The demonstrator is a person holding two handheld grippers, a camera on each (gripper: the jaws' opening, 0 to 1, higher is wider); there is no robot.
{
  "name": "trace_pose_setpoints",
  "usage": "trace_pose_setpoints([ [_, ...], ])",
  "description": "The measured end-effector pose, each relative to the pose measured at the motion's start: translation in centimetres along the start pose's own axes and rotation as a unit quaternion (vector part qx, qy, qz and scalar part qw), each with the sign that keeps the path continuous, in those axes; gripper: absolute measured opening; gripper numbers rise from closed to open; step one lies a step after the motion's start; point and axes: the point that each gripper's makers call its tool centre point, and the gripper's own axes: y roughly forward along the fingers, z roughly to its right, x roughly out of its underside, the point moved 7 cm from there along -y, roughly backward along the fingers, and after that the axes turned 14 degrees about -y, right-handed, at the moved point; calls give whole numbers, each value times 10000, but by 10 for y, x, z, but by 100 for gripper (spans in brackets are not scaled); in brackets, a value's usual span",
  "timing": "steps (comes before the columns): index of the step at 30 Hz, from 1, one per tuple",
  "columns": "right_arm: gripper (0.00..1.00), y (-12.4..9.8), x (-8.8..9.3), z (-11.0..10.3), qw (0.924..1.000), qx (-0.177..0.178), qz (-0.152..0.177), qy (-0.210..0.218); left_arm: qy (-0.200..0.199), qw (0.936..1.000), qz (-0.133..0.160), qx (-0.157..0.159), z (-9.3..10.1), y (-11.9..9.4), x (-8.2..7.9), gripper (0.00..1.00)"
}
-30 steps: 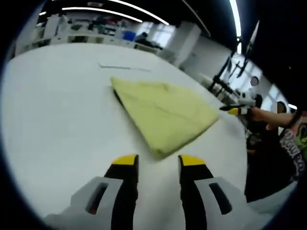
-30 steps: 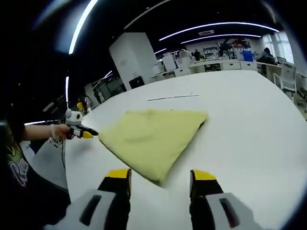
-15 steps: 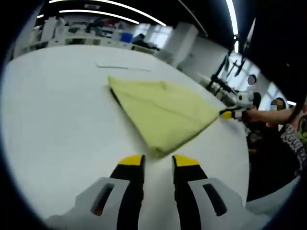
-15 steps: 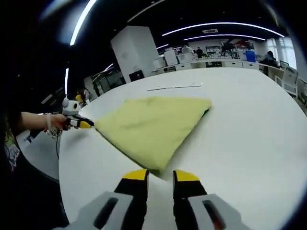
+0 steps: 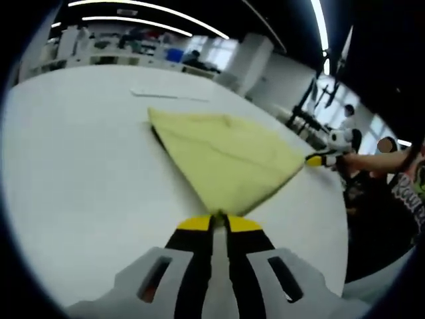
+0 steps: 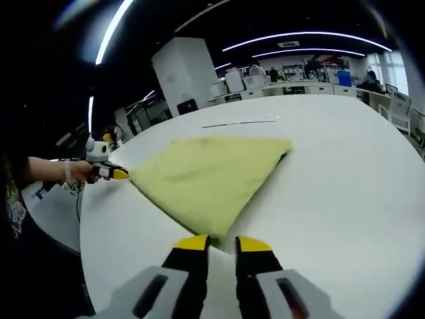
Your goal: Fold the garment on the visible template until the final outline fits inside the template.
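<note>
Left gripper view: we see our left hand-held gripper (image 5: 217, 223) with jaws almost together, pinching the near corner of the yellow garment (image 5: 226, 159), which lies folded flat on the white worktop (image 5: 73, 166). Over in the right gripper view, our right hand-held gripper (image 6: 222, 243) is narrowed at another corner of the garment (image 6: 206, 176); we cannot tell if it grips cloth.

Garment (image 5: 224, 163) lies on table (image 5: 80, 166) (a tool at each near corner).
</note>
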Motion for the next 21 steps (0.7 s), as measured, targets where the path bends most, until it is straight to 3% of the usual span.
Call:
trace_pose_setpoints([
  [11,1,0,3,-1,10000,3,-10,12,-146,9998,115,9,-1,-1,1,0],
  [17,0,-4,3,0,10000,-85,-20,-48,205,9997,110,75,0,-5,-1,0],
  [21,0,-12,-2,1,9995,-236,-4,-203,438,9990,-62,115,-1,-10,-3,0],
])
